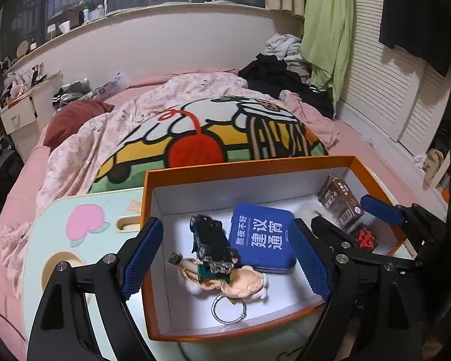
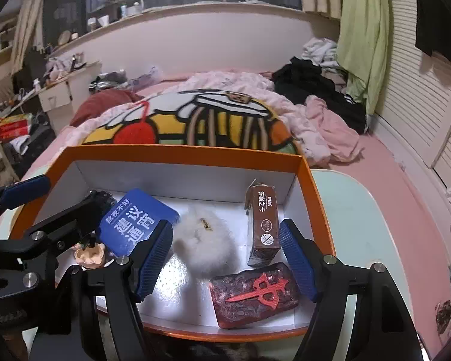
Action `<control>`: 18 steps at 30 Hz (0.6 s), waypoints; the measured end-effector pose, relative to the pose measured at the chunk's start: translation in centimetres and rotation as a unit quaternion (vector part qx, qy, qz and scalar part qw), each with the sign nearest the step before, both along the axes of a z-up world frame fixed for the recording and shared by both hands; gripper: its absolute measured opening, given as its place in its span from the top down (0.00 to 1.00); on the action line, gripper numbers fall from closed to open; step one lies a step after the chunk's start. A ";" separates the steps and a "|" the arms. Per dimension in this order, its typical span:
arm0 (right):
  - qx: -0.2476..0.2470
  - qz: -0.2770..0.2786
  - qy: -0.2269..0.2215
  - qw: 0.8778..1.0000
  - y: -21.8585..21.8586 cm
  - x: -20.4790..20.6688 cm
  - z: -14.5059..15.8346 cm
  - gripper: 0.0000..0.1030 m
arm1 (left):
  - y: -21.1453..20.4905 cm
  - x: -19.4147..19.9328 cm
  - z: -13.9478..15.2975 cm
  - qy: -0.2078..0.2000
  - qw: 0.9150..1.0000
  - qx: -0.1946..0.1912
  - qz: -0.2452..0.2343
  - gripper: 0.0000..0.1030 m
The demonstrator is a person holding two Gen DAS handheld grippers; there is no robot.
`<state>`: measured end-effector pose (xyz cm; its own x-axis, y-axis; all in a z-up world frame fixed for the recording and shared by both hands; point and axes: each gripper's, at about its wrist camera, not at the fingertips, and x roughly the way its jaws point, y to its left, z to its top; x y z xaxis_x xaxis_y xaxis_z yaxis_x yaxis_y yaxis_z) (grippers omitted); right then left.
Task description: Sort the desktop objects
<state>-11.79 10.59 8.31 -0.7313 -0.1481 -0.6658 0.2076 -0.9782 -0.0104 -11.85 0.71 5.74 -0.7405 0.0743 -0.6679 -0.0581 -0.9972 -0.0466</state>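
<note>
The red block (image 2: 254,294), dark and bumpy with a bright red sign on top, lies flat in the orange box (image 2: 318,210), in the near corner on the right side. Its long side runs across the box, from left to right and a bit tilted. It sits just in front of the right gripper (image 2: 225,258) and a little toward its right finger, so this gripper is the nearer one. The right gripper is wide open and holds nothing. Just behind the red block stands the brown card box (image 2: 263,219), leaning toward the back wall of the orange box. Left of the brown card box is a white fluffy ball (image 2: 206,240). Further left is the blue tin (image 2: 135,225) with white words. The left gripper (image 1: 225,255) hangs over the left part of the orange box, also wide open and empty. Under it lie a dark toy car (image 1: 213,245), a small doll (image 1: 243,282) and a metal ring (image 1: 228,307); the ring may be joined to the doll, but that is hard to see. The orange box rests on a pale green bench (image 1: 84,210), with the bed (image 1: 30,180) behind it.
</note>
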 end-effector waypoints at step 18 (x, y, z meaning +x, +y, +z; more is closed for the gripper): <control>-0.067 0.032 0.025 0.997 4.1 10.5 2.5 0.31 | 0.2 12.8 0.1 0.012 0.997 0.022 -0.070 0.17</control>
